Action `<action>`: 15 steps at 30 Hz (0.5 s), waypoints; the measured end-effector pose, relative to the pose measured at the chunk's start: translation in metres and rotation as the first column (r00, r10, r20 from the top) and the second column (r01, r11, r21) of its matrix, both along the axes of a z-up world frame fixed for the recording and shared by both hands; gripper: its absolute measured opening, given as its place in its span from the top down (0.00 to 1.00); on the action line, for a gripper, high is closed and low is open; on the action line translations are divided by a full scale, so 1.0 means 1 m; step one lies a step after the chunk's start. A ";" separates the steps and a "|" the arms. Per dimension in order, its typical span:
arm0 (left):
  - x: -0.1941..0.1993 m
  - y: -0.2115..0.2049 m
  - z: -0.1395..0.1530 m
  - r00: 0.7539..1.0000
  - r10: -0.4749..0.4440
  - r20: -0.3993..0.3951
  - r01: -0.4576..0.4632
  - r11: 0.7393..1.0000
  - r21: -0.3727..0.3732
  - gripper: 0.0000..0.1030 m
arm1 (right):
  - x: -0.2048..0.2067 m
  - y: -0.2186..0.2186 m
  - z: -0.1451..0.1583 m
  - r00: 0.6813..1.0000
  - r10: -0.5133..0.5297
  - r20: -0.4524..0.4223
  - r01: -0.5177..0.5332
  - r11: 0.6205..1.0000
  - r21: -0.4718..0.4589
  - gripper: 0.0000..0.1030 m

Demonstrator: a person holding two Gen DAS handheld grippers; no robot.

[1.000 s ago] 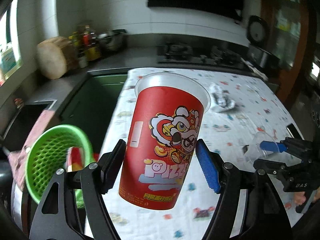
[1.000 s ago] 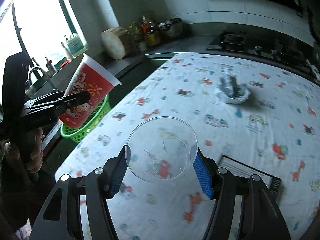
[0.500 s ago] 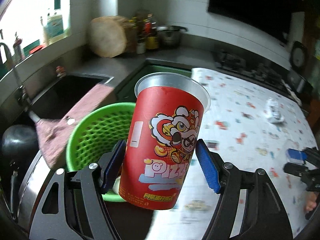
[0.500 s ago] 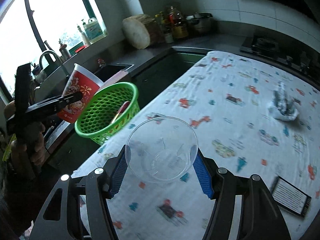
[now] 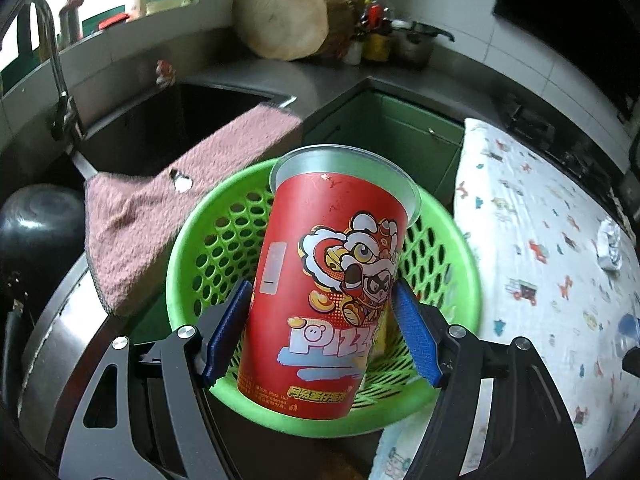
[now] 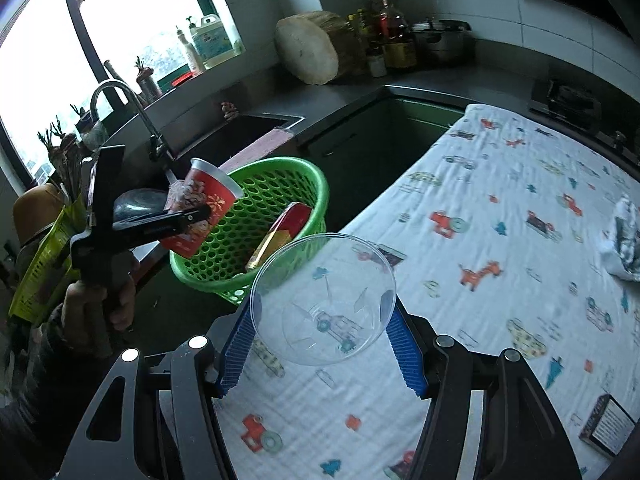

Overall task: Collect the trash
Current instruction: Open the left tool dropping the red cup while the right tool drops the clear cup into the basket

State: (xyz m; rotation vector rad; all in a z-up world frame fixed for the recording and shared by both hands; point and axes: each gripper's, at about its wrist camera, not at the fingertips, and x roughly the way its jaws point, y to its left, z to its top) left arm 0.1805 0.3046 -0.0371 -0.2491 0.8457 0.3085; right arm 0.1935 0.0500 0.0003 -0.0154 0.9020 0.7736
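Note:
My left gripper point(image 5: 322, 332) is shut on a red paper Pizza Hut cup point(image 5: 328, 280) and holds it tilted over the near rim of a green mesh basket point(image 5: 208, 248). The right wrist view shows the same cup point(image 6: 202, 208) at the basket's point(image 6: 280, 196) left rim. A red and yellow box point(image 6: 280, 236) lies inside the basket. My right gripper point(image 6: 322, 340) is shut on a clear plastic cup point(image 6: 324, 300), held above the table's left edge, right of the basket. A crumpled white wrapper point(image 6: 624, 240) lies on the patterned tablecloth point(image 6: 500, 240).
A sink point(image 5: 160, 128) with a pink towel point(image 5: 168, 200) over its edge lies behind the basket. A tap point(image 6: 120, 108), a wooden chopping block point(image 6: 308, 52), bottles and a pot point(image 6: 440, 40) line the counter. A small dark box point(image 6: 608, 432) lies at the table's near right.
My left gripper has carried the red cup leftwards from above the table to over the green basket. My right gripper has turned left towards the basket with the clear cup.

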 end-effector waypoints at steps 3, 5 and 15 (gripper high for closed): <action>0.003 0.008 -0.007 1.000 0.012 -0.014 -0.012 1.000 -0.011 0.31 | 0.005 0.011 -0.002 1.000 0.013 -0.007 -0.013 1.000 -0.003 0.41; 0.004 0.012 -0.011 1.000 0.017 -0.020 -0.017 1.000 -0.020 0.30 | 0.008 0.018 -0.003 1.000 0.020 -0.011 -0.020 1.000 -0.003 0.41; 0.007 0.023 -0.017 0.999 0.025 -0.031 -0.026 0.999 -0.035 0.31 | 0.022 0.052 -0.006 0.998 0.057 -0.023 -0.057 0.998 0.001 0.41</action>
